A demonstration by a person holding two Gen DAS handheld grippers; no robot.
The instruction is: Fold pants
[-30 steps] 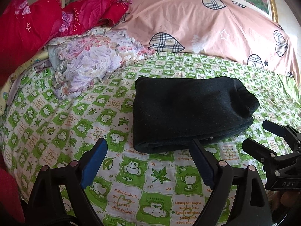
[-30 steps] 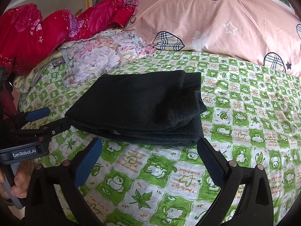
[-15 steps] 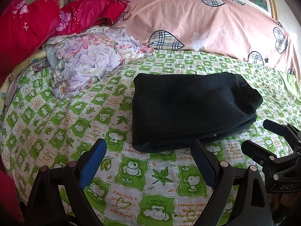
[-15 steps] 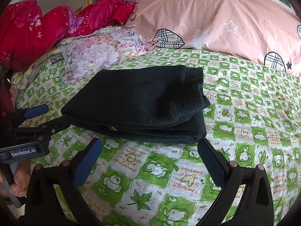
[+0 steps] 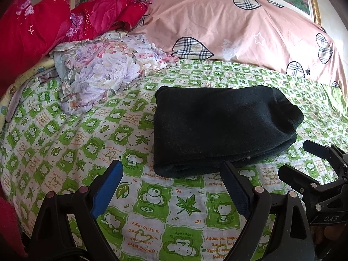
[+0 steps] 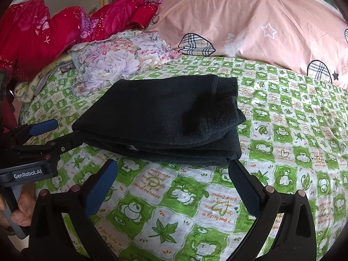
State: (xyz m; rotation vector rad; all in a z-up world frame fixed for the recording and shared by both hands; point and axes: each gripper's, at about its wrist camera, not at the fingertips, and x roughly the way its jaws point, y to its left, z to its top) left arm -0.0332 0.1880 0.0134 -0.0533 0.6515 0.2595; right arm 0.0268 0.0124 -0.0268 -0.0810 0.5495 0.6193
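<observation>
1. Pants [image 5: 219,128], dark, folded into a thick stacked rectangle, flat on the bed [image 5: 65,143], roughly mid-mattress and nearer the front edge than the headboard end.
2. Layers visible along the near edge of the stack; rounded fold on its right end in the left wrist view.
3. Left gripper [image 5: 171,184]: jaws wide apart, nothing between them, blue pads clear. It hangs over the sheet just short of the pants' near edge; not touching the cloth.
4. Right gripper [image 6: 174,180]: also wide open and empty, just in front of the pants' near right corner. Cannot tell if the right fingertip brushes the fabric.
5. Each gripper shows in the other's camera, one at each side of the stack; a hand [image 6: 19,208] grips the left one's handle.
6. Floral cloth [image 5: 102,74] crumpled toward the back-left of the bed, apart from the pants.
7. Red bedding [image 5: 43,26] piled at the back-left corner; pink pillow [image 5: 239,28] with plaid hearts along the head edge.
</observation>
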